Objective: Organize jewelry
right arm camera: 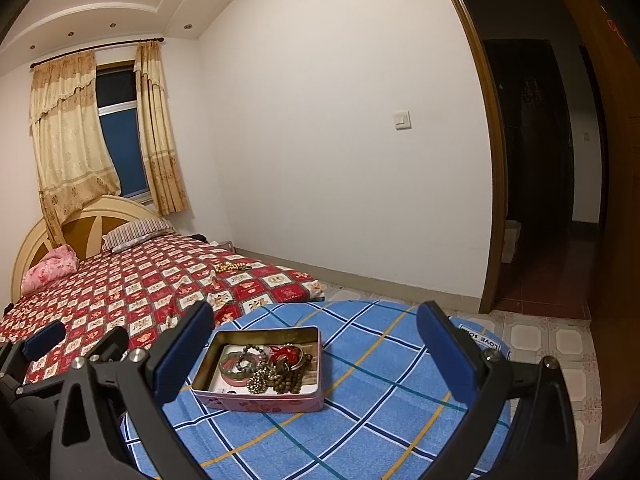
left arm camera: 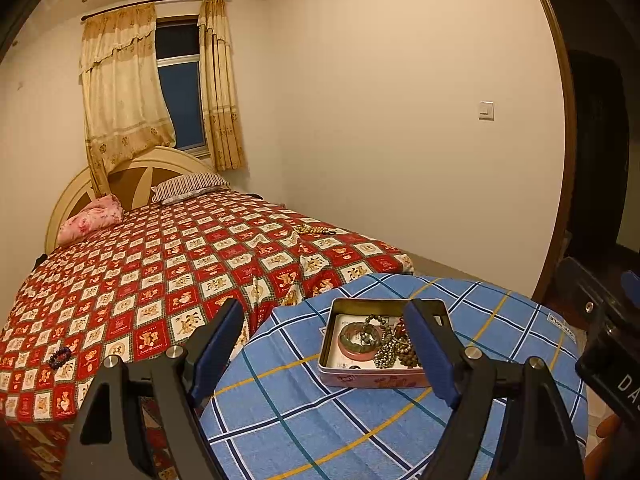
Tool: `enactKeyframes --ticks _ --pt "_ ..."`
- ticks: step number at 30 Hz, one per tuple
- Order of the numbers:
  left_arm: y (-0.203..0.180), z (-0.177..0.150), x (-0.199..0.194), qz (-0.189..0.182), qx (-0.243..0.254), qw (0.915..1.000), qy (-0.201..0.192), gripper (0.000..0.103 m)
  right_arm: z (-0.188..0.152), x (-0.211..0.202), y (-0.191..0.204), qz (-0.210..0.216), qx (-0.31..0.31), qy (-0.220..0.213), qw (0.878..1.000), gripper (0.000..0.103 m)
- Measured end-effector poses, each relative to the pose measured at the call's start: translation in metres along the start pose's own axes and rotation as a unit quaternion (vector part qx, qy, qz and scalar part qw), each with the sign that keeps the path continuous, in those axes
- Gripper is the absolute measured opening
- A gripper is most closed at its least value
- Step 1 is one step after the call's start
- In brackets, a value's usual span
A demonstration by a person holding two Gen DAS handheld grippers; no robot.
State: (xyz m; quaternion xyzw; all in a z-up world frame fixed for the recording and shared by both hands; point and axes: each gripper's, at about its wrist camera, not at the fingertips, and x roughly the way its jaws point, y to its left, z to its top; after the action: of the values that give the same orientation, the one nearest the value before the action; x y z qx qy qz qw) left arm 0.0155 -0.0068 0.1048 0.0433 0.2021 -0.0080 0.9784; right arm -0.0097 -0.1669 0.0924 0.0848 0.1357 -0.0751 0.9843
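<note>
An open pink tin (left arm camera: pixel 362 378) (right arm camera: pixel 256 399) stands on a round table with a blue checked cloth (left arm camera: pixel 360 432) (right arm camera: pixel 360 400). It holds a green bangle (left arm camera: pixel 360 336) (right arm camera: pixel 236 364), bead strings (left arm camera: pixel 394 354) (right arm camera: pixel 280 380) and a red piece (right arm camera: pixel 285 353). A gold bead string (left arm camera: pixel 314 229) (right arm camera: pixel 233 267) lies on the bed's far side. A dark bead bracelet (left arm camera: pixel 60 357) lies on the bed's near left. My left gripper (left arm camera: pixel 324 324) is open and empty, above the tin. My right gripper (right arm camera: pixel 316 328) is open and empty, above the table.
The bed with a red patterned cover (left arm camera: pixel 160 280) (right arm camera: pixel 120 292) stands left of the table. A pink bundle (left arm camera: pixel 90 218) and a striped pillow (left arm camera: pixel 188 186) lie at its head. An open doorway (right arm camera: pixel 540 180) is on the right, past a white wall.
</note>
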Motion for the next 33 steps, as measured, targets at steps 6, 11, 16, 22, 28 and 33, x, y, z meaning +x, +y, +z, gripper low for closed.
enactKeyframes --ticks 6,11,16,22,28,33 --pt "0.000 -0.001 0.001 -0.002 -0.001 1.0000 0.001 0.083 0.000 0.000 0.000 0.001 -0.001 0.000 1.000 0.103" --pt "0.000 -0.001 0.002 -0.003 -0.002 1.0000 0.002 0.083 0.001 0.001 0.001 0.001 -0.003 0.001 1.000 0.103" --pt "0.001 -0.002 0.003 -0.004 -0.003 1.0000 0.003 0.083 0.001 0.002 0.003 0.001 -0.001 0.003 1.000 0.103" --pt "0.002 -0.001 0.004 -0.007 -0.001 1.0000 0.001 0.083 0.001 0.002 0.002 -0.002 -0.002 0.000 1.000 0.103" --pt "0.000 -0.001 0.009 -0.009 0.007 0.9999 0.003 0.083 0.001 0.003 -0.001 -0.007 0.000 -0.002 1.000 0.103" --pt "-0.001 -0.003 0.012 -0.014 0.007 0.9998 0.011 0.083 0.000 0.005 -0.002 -0.008 0.000 0.000 1.000 0.103"
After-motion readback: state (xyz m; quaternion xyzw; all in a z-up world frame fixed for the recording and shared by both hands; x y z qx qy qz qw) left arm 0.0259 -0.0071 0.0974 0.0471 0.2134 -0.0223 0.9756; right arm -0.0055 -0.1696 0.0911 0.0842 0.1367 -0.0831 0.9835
